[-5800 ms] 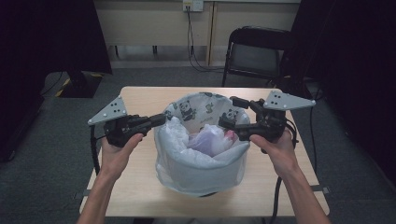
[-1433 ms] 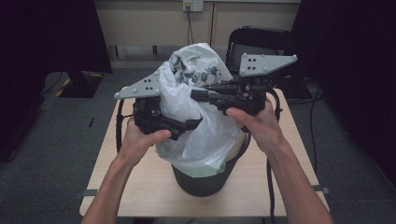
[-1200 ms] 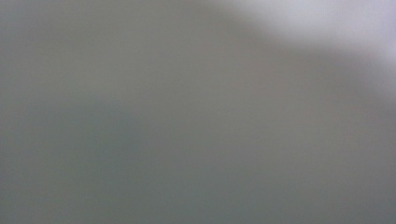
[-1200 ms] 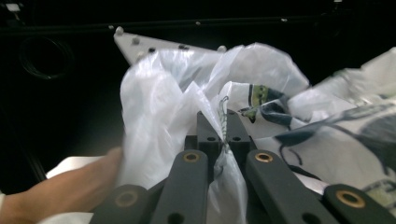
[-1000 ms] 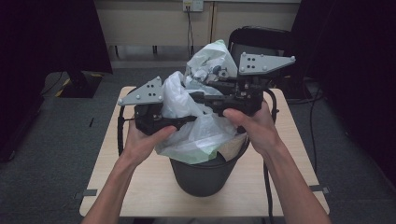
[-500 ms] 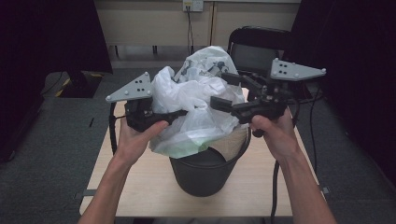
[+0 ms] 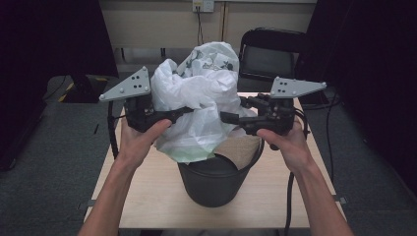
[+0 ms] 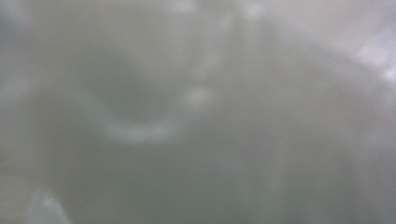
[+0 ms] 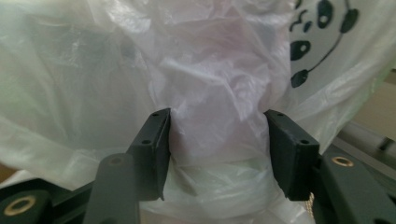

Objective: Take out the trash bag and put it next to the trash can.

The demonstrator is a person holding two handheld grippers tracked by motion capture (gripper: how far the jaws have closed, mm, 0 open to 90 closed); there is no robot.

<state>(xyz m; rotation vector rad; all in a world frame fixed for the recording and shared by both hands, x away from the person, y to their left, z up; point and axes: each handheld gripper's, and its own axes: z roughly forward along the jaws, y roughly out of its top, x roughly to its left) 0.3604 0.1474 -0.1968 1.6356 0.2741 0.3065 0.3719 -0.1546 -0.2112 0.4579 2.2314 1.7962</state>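
While the left claw [image 7: 184, 110] pinches a gathered fold of the bag [image 7: 201, 98], its jaws are pressed together on the plastic, and its own view is a grey blur of film close against the lens. The left hand [image 7: 140, 140] holds this claw level, pointing toward the middle of the table [image 7: 147, 196].

The right claw [image 7: 225, 117] points inward from the opposite side at about the same height. Its jaws have just been closing after a wide spread, and a bulge of bag lies between them. In the right gripper view the two black pads [image 9: 156, 144] stand at either flank of that bulge, touching the film at their inner faces; whether they press it firmly cannot be told. The right hand [image 7: 285, 142] holds this claw beside the bag's right flank.

The bag is white and translucent, with a black panda print near its top. It hangs raised between the two claws, its crumpled upper part standing above them. Its lower end reaches down to the rim of the bin [image 7: 216, 182], at the back of the opening.

The bin is black and round, standing upright on the table. A chair [image 7: 270, 54] stands behind the table.
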